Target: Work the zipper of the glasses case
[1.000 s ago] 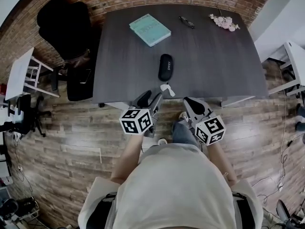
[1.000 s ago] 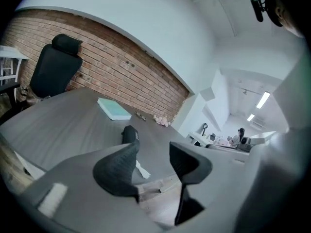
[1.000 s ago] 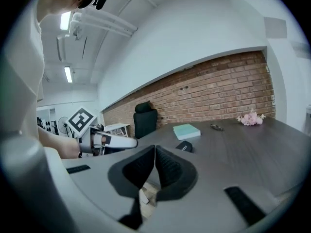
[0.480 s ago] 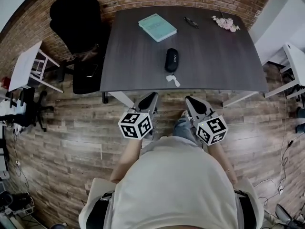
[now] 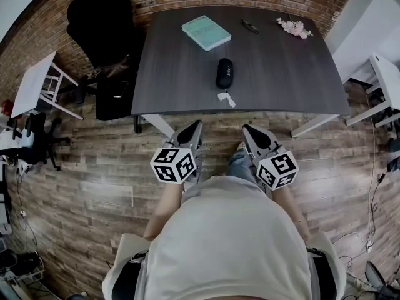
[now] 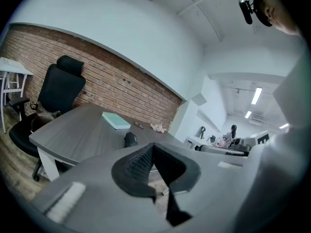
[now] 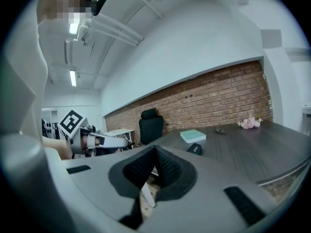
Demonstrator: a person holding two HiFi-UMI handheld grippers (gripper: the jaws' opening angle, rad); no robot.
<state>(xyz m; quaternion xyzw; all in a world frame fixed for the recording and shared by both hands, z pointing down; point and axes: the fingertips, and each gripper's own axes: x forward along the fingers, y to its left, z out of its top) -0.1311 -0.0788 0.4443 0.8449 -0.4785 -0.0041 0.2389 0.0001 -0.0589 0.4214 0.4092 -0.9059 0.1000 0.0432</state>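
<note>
The black glasses case [image 5: 224, 73] lies closed on the dark table [image 5: 275, 74], a little back from its front edge, with a small white tag [image 5: 226, 98] in front of it. The case shows small in the left gripper view [image 6: 129, 139] and the right gripper view [image 7: 195, 149]. My left gripper [image 5: 195, 128] and right gripper [image 5: 248, 131] hang over the wooden floor in front of the table, well short of the case. Both are shut with nothing between the pads.
A teal book [image 5: 205, 32], dark glasses [image 5: 249, 26] and pink flowers [image 5: 294, 27] lie at the table's far side. A black office chair [image 5: 100, 24] stands at the left, a small white table [image 5: 34, 86] beyond it, and a white desk [image 5: 384, 74] at the right.
The left gripper's jaws have closed. Both grippers have drawn back from the table's front edge and now hang over the floor. The case has not moved.
</note>
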